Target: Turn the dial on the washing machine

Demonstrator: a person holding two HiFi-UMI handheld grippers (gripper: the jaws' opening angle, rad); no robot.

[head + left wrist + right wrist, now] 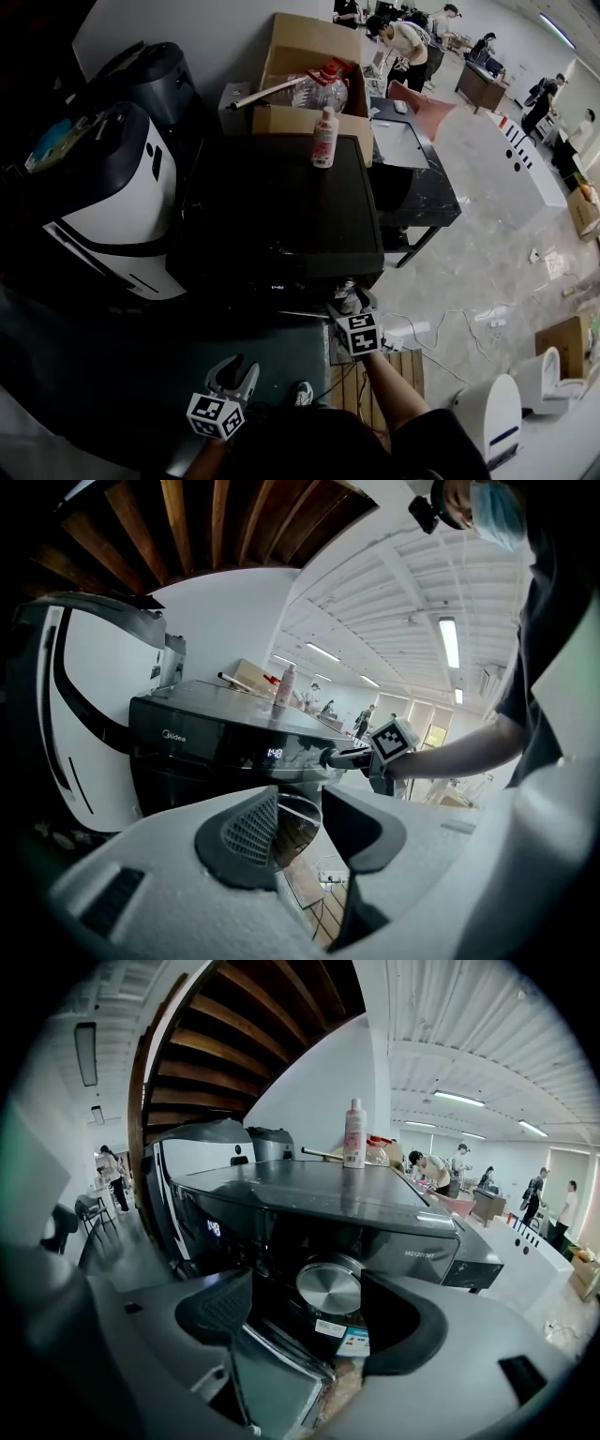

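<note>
- Right gripper — its two grey jaws are standing apart, framing the round brushed-silver metal dial without clamping it. A gap is showing on each side, narrower at the right jaw.
- Dial is sitting on the upper front panel of the glossy black washing machine, off to one side of the small lit display.
- Handling, as a judgement: this is looking like a rigid knob fixed to the panel, its smooth metal face likely slippery. Taking hold across the rim with both pads, then twisting, is looking safest.
- Left gripper is hanging low, well apart from the panel, jaws parted with nothing between them.
- Hard to make out — in the head view the dial is hiding under the machine's top edge and the right gripper. Any markings round it are proving too small to read, and the jaws are cutting off the door below.
</note>
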